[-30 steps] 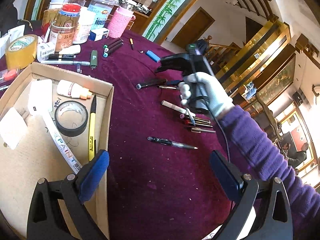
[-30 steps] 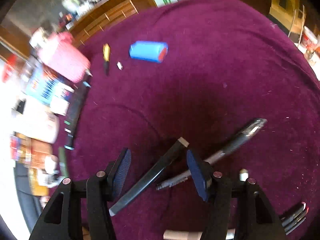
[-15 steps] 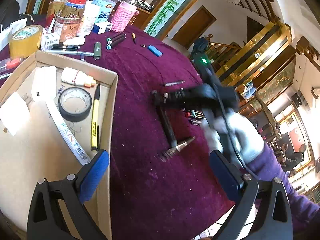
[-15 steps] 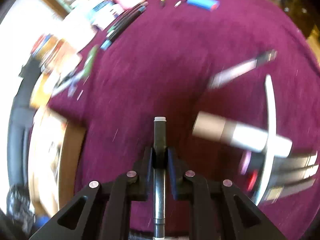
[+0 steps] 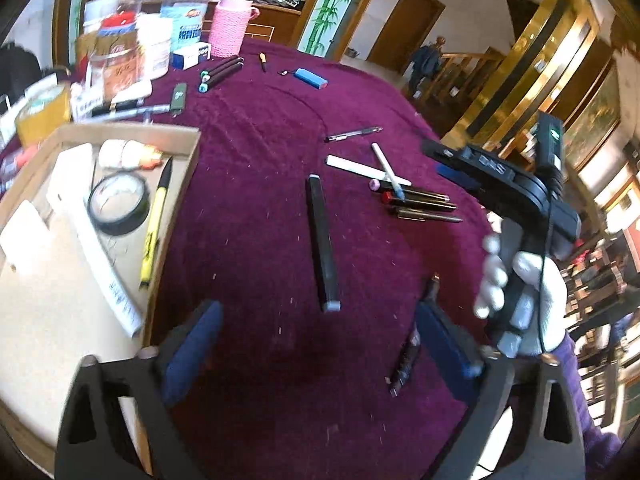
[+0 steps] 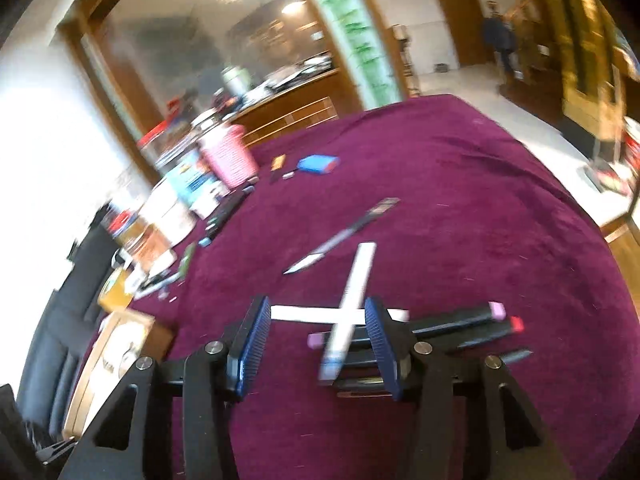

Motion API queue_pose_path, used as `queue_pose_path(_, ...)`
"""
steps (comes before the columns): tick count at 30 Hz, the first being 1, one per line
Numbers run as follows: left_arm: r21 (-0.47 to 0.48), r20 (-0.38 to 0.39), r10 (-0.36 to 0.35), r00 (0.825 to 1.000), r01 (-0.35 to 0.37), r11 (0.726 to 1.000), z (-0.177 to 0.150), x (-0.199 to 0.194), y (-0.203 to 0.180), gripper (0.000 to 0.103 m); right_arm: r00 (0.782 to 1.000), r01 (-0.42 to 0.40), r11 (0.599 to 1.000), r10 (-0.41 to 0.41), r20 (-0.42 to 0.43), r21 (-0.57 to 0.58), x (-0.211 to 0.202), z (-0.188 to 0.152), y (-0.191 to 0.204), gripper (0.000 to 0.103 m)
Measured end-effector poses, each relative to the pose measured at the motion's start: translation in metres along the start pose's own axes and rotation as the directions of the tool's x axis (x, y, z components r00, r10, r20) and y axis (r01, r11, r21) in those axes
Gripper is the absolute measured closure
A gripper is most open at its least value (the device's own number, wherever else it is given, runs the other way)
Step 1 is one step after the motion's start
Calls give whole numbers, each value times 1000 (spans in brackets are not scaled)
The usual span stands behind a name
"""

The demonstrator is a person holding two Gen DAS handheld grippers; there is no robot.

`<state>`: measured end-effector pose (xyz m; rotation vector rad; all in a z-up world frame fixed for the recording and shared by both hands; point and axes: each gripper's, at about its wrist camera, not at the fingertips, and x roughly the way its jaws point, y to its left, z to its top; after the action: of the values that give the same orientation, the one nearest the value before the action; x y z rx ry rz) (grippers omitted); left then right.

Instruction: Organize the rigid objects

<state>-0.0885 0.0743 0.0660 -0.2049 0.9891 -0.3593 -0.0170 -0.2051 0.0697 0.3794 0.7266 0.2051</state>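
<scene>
Left gripper point(image 5: 316, 344) closing, empty, over bare cloth point(image 5: 260, 380) lower centre; right gripper point(image 6: 316, 344) opening, empty; cardboard box point(image 5: 176, 220) edge at left.

Person point(image 6: 498, 36) beside wooden door point(image 6: 454, 16)

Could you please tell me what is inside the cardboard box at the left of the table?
In the cardboard box: a roll of black tape, a yellow pen, a white glue bottle, a white tube and white blocks. The left gripper covers its near corner.
</scene>
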Motion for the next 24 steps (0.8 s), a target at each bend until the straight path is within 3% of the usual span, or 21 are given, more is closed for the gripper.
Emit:
queue_pose_path(1,15,-6,20,1000,-20,1000,4,6,-5,32,1000,5,1000,-5,19,9,1,-4,-7,51)
queue_pose_path(3,45,-25,58,998,-57,997,11,23,-12,42,996,69,997,-70,61,20,5,-17,-20,51)
queue_pose_path(4,52,-32,70,997,-69,996,14,30,-15,45,993,110,993,-112,36,40,10,-12,-29,50)
queue_pose_path(6,51,-46,99,994,-97,994,18,45,-18,45,998,34,994,-39,50,107,7,-4,-39,50)
queue_pose_path(15,92,-84,188,978,-181,979,35,104,-27,47,999,4,994,-8,31,110,8,-3,-37,50)
queue_pose_path(17,154,-58,245,968,-233,960,34,108,-35,60,999,5,994,-8,31,112,13,-5,-37,50)
queue_pose_path(18,166,-50,254,966,-242,956,34,107,-36,78,999,7,994,-11,31,113,13,-5,-38,50)
queue_pose_path(19,169,-46,244,969,-234,957,33,106,-35,89,1000,9,993,-13,28,115,14,-5,-37,50)
queue_pose_path(24,83,-42,166,985,-162,983,33,89,-18,89,1000,25,993,-27,15,119,18,-6,-42,50)
